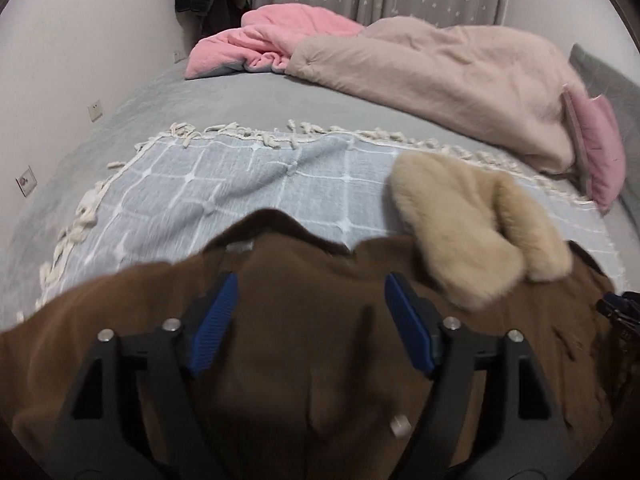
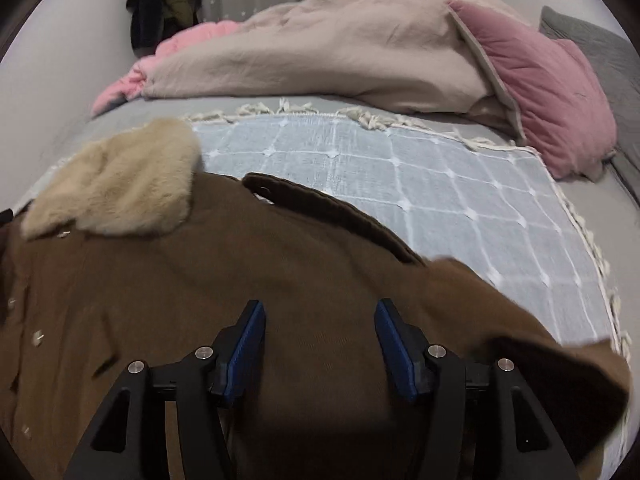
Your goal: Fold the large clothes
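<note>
Brown coat (image 1: pixel 296 320) lies beneath both spread grippers (image 1: pixel 310 292); ungripped.

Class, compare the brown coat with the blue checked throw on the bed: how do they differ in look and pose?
The brown coat is plain, dark and rumpled; the checked throw is pale blue, white-gridded and spread flat. The coat has a cream fur collar; the throw has a tasselled fringe. The coat lies partly on the throw. Both are fabric.

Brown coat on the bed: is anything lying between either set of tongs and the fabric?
Nothing visible. The left tongs and right tongs both stand open directly over bare brown coat. The cream fur collar lies on the coat's far edge, off to the side of both.
</note>
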Tool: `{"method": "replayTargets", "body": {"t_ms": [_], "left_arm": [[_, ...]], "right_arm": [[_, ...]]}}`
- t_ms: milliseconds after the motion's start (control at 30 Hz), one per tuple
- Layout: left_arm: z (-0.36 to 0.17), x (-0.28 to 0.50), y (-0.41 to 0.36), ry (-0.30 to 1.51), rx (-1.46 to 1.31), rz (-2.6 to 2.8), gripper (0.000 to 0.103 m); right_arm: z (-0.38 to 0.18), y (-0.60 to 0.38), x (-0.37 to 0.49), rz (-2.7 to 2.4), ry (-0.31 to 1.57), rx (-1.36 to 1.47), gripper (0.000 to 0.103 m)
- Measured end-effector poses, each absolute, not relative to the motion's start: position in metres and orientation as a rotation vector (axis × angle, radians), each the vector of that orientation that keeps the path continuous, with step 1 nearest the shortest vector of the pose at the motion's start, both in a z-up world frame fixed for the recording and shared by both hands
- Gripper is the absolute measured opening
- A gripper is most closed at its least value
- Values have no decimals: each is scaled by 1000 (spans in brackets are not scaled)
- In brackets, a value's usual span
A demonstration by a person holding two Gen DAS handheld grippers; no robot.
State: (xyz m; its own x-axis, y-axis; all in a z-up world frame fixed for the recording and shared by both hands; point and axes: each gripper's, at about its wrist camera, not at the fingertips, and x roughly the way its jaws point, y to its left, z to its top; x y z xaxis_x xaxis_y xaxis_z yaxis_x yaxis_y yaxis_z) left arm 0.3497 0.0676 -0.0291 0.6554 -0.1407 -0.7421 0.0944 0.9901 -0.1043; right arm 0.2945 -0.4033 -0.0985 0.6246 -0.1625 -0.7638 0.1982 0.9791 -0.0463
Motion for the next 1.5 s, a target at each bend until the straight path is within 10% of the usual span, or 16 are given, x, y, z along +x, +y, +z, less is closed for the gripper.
{"method": "replayTargets", "body": {"t_ms": [233,600,667,767,1000,1167,1300,1500], "left_arm": [[-22,269,59,1002,-70,-137,84],[-42,185,34,1151,-198,-216,86],[-46,179,32,1145,-219,-236,86],[-49,179,28,1121,-196,-237,86],[-54,175,23,1116,-175,-271,86],[-53,173,23,1109,-166,-271,86],[-51,172,23,1100,-170,-274,86],[-50,170,18,1106,-168,-278,86]], "right_arm": [[-47,-411,200,-346,727,65,87],[-103,-453,207,-540,935,-21,86],[-107,-458,212,-626,913,-78,72],[-101,-481,212,-673,925,-24,20],[-29,-557,151,-896,831,-10,13],[3,-630,84,-1093,853,121,29],[11,-651,28,-1106,781,212,63],[-11,-652,-4,-921,783,444,65]]}}
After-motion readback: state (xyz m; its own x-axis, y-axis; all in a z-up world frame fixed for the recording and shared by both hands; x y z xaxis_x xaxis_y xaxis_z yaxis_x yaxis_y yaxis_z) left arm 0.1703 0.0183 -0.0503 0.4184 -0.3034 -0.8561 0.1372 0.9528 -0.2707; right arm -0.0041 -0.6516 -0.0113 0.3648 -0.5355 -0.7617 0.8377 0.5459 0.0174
